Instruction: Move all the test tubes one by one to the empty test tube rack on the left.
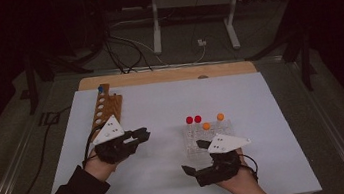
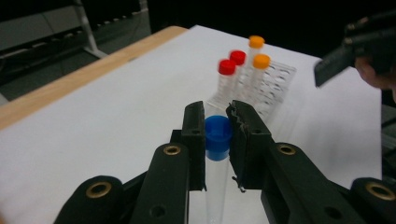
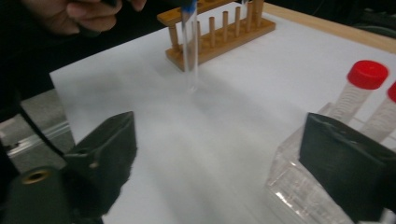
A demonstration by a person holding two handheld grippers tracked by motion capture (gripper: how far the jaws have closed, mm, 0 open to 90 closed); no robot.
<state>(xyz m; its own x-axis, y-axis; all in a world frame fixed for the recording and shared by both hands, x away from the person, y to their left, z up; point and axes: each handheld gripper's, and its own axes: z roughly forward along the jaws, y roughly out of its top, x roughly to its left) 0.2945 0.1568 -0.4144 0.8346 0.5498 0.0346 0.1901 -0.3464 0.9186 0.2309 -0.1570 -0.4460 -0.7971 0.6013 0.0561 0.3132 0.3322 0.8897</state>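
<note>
My left gripper [image 1: 140,134] [image 2: 215,112] is shut on the blue cap of a clear tube [image 2: 217,135], which hangs upright over the white mat; the same blue-capped tube [image 3: 190,42] stands in front of the wooden rack [image 3: 219,35] [image 1: 106,107]. A clear plastic rack [image 1: 210,137] [image 2: 275,79] holds two red-capped tubes [image 2: 227,67] and two orange-capped tubes [image 2: 260,61]. My right gripper [image 1: 192,169] [image 3: 224,154] is open at that rack's near left corner, with a red-capped tube [image 3: 362,84] past its right jaw and nothing between the jaws.
The white mat [image 1: 161,103] covers a wooden tabletop [image 1: 167,74]. Another blue-capped tube [image 1: 100,89] stands at the far end of the wooden rack. Cables and a metal stand [image 1: 190,4] lie on the floor beyond the table.
</note>
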